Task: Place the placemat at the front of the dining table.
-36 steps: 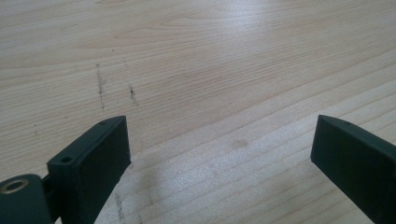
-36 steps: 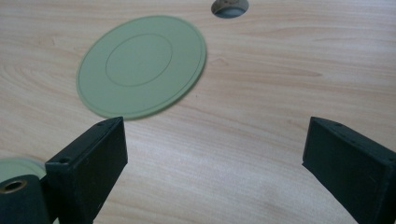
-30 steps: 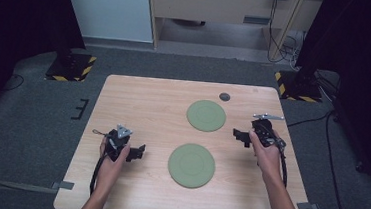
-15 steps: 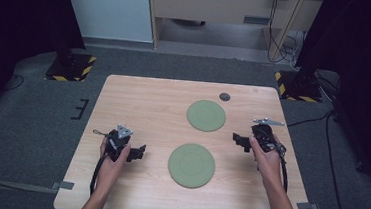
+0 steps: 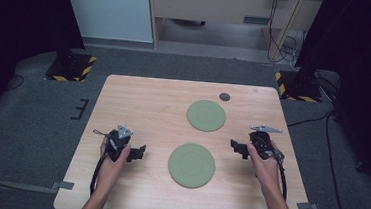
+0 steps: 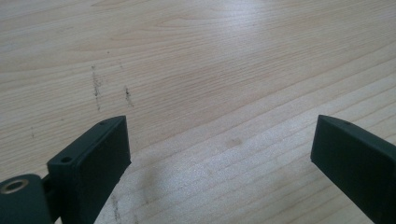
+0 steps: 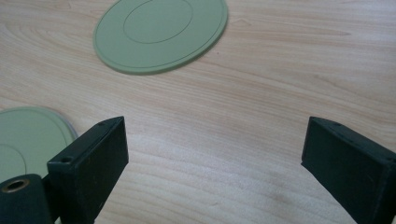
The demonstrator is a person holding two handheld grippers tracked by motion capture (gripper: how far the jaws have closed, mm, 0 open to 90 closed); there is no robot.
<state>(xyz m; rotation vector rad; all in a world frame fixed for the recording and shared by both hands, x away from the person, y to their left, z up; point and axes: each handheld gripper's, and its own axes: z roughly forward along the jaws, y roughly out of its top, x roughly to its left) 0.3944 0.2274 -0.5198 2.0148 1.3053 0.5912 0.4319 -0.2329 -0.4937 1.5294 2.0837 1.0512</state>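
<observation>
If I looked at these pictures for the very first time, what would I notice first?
Probably the two round green mats on the wooden table: the far mat behind the near mat. Then the black grippers beside the near one, the left gripper and the right gripper, both open and holding nothing.

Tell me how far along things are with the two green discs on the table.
Nothing looks done yet: the near green disc and the far green disc lie flat and apart on the table. In hand: nothing; the left gripper and right gripper are open and empty, either side of the near disc. Left: the first grasp, probably of the near disc, and whatever follows.
</observation>
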